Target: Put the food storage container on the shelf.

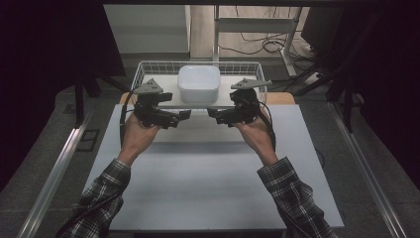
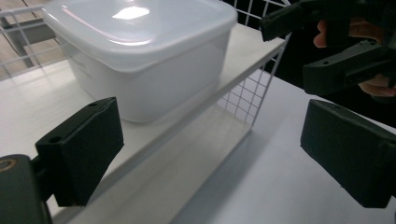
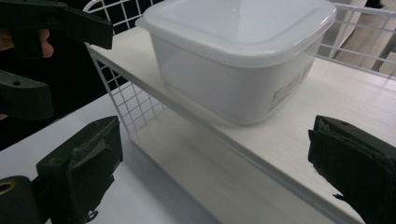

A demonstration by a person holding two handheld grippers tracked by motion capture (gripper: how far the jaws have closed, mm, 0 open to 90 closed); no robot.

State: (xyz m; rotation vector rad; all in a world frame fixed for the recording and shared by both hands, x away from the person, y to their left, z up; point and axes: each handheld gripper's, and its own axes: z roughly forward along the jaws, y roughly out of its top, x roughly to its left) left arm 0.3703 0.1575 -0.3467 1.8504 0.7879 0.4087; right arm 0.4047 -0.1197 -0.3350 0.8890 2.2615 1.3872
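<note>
A white lidded plastic container (image 1: 199,83) sits on a pale shelf board (image 1: 168,84) inside a white wire rack (image 1: 148,67) at the table's far edge. My left gripper (image 1: 184,116) is just in front of the rack's left half and my right gripper (image 1: 214,113) in front of its right half, their tips pointing at each other. In the left gripper view the container (image 2: 140,56) lies beyond my left gripper (image 2: 212,154), which is open and holds nothing. In the right gripper view the container (image 3: 243,56) is past my right gripper (image 3: 217,170), likewise open with nothing between its jaws.
The white table top (image 1: 208,178) stretches toward the person, whose plaid sleeves (image 1: 292,198) enter from below. Metal rails (image 1: 59,163) run along both sides on the dark floor. A desk frame and cables (image 1: 262,42) stand behind the rack.
</note>
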